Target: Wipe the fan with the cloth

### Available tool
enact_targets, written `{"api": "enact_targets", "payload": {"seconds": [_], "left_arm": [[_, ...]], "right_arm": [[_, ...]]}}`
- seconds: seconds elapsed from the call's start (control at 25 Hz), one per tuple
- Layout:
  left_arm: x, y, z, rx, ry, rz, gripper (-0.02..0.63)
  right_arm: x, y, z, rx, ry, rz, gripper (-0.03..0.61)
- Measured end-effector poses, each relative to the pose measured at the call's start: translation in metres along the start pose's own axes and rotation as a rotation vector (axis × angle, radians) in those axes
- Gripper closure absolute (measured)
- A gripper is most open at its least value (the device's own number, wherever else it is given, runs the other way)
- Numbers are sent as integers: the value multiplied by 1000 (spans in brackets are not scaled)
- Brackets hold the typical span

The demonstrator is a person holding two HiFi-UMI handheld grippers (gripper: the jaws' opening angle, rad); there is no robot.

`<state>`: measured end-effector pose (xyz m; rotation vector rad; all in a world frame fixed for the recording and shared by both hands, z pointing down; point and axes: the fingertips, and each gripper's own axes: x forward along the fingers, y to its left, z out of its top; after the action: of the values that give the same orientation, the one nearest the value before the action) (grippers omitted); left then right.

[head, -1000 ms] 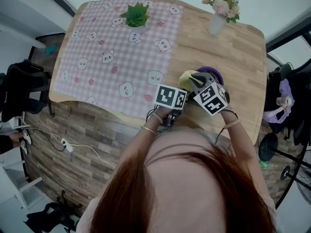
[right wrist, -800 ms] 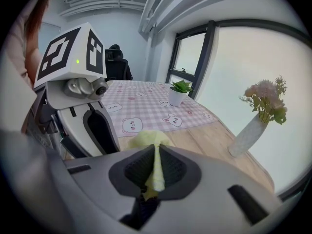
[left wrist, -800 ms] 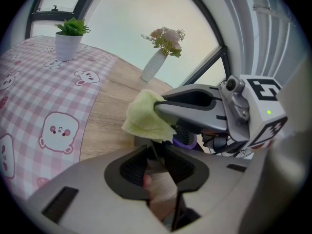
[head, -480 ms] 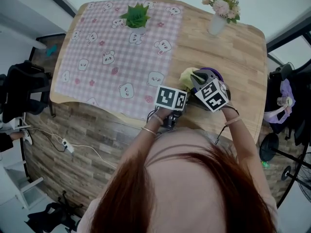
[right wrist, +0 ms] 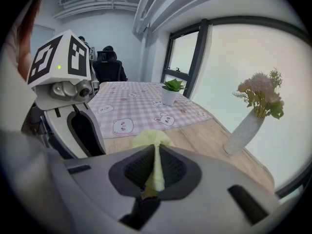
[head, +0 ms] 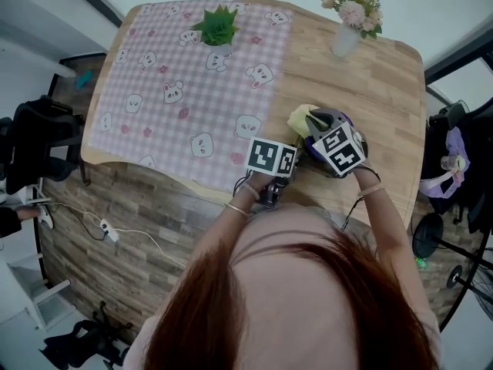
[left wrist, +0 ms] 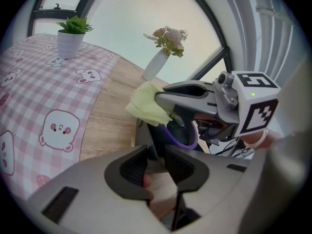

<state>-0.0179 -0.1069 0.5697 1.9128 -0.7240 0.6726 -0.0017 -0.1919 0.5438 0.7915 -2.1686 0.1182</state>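
Pale yellow cloth [head: 300, 118]; black fan [left wrist: 180, 130] with purple rim; pink checked tablecloth [head: 177, 75] with white bear faces; light wood-grain counter [head: 370, 83]; white vase [head: 344, 39], pink flowers [head: 353, 5].

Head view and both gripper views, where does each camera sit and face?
Head view: on the head, looking steeply down at the table; hair and forearms show.
Left gripper view: on the left gripper, facing past the fan; its jaws show.
Right gripper view: on the right gripper, facing over the cloth; its jaws show.
Shared: both gripper views see the vase.
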Motion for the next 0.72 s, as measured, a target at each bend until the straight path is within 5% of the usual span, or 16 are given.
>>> {"api": "enact_targets", "payload": {"seconds": [0.72], "left_arm": [[2, 1, -1, -30, 4, 6, 505]], "right_arm": [[2, -31, -9, 86, -1, -60, 554]]}}
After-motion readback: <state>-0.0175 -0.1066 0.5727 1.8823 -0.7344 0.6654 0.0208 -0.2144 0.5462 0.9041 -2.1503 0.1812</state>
